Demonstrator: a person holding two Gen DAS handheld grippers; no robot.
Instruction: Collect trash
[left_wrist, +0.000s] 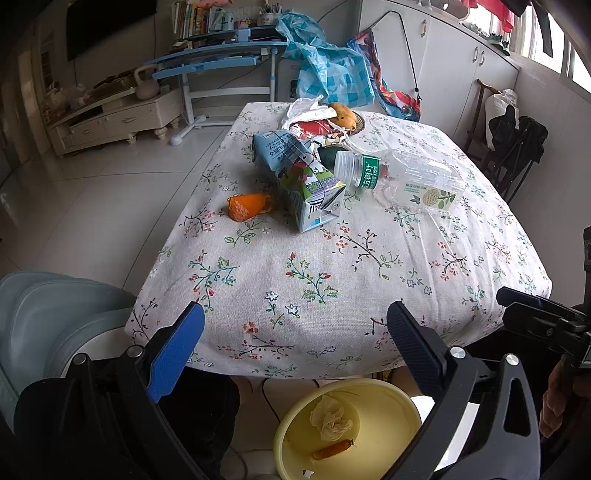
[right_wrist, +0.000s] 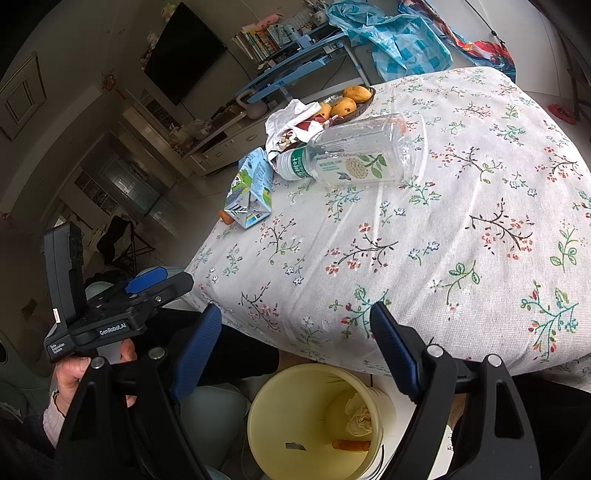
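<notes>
Both the left gripper (left_wrist: 295, 339) and right gripper (right_wrist: 295, 339) hang with jaws apart, empty, above the yellow bin (left_wrist: 399, 413). A milk carton (left_wrist: 299, 181), plastic bottle (left_wrist: 402, 177) and orange peel (left_wrist: 247, 206) lie on the counter (left_wrist: 332, 277).

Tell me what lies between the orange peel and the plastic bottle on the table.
The milk carton lies between the orange peel and plastic bottle, clearest in the left wrist view.

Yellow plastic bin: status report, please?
Both grippers open, empty. Yellow plastic bin holds tissue, peel. Clear plastic bottle on table, path free.

Soft daylight, perhaps from windows; edges warped, dark.
</notes>
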